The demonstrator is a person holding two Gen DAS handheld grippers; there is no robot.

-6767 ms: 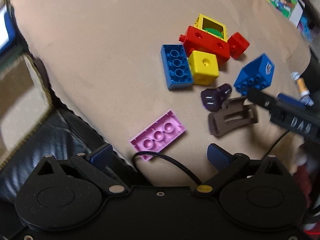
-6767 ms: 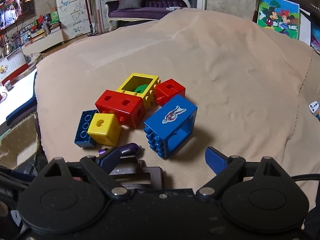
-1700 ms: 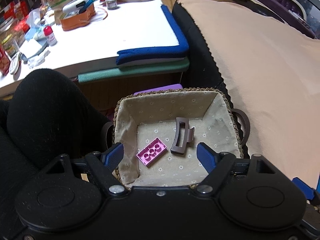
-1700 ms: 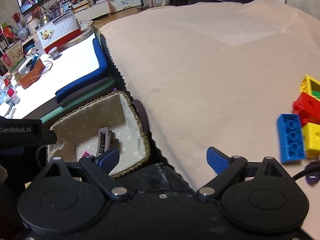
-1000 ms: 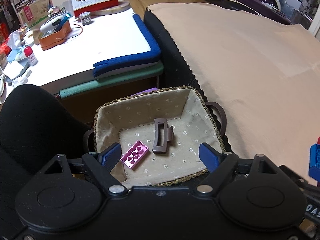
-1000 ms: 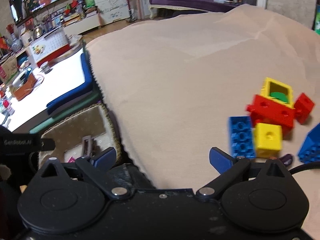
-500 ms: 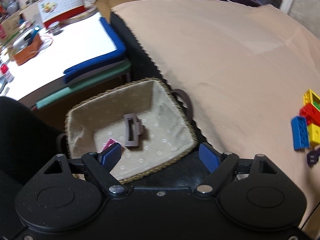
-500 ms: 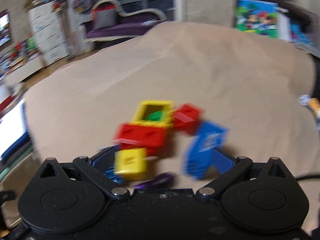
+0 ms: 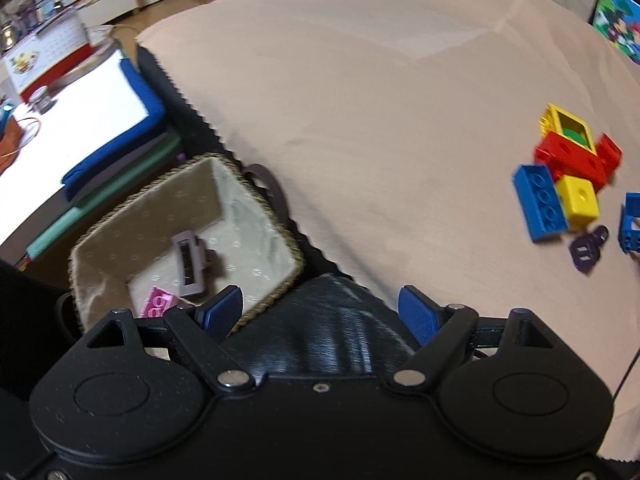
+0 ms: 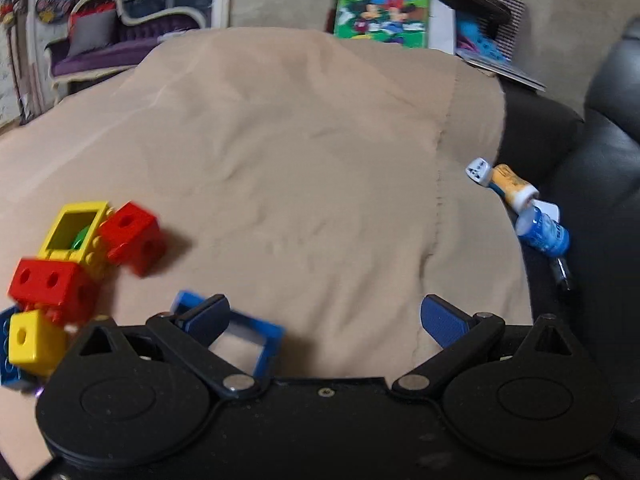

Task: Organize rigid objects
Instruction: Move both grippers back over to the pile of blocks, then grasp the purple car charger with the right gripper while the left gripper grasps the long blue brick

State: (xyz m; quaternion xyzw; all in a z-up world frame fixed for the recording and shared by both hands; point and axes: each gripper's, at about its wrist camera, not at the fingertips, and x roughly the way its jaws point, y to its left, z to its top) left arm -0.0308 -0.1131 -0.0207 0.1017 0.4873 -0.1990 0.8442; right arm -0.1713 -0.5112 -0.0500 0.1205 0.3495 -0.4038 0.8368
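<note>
Left wrist view, left hand-held gripper [image 9: 320,312] wide open and empty above woven fabric-lined basket [image 9: 280,220] holding brown hair claw [image 9: 190,264], pink brick [image 9: 158,304], right hand-held gripper [image 10: 324,320] spread wide, empty, beside hollow blue plastic block [image 10: 264,340].

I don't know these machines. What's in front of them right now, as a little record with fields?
Container: woven basket beside the cloth
In basket: grey hair clip, pink brick
On cloth: tan cloth with red, yellow and blue bricks, purple piece
Left claw: open, empty
Right claw: open, over hollow blue brick
</note>
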